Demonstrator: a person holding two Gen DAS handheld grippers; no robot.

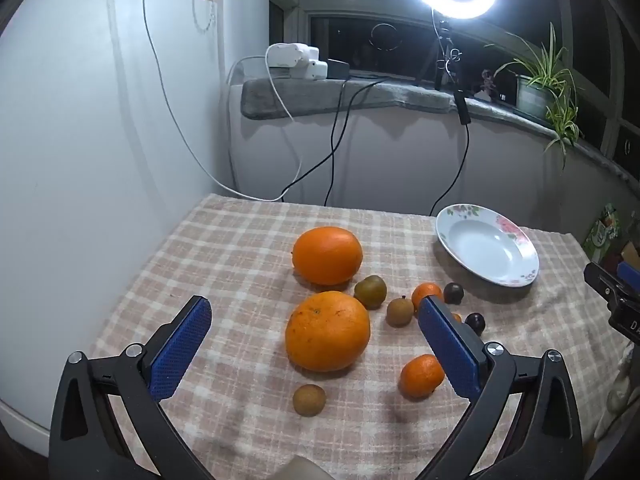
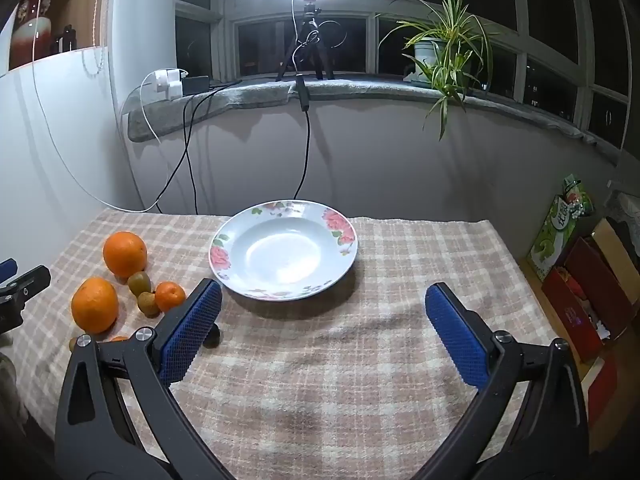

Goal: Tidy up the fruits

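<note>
Two large oranges lie on the checked cloth: a near orange and a far orange. Around them lie two small mandarins, brownish kiwi-like fruits and two dark plums. A white floral plate stands empty at the right. My left gripper is open above the near orange. My right gripper is open and empty, in front of the plate. The fruit cluster lies to its left.
A ring light on a tripod, cables and power adapters sit on the window ledge behind the table. A potted plant stands there too. A white wall panel borders the left. Boxes stand right of the table.
</note>
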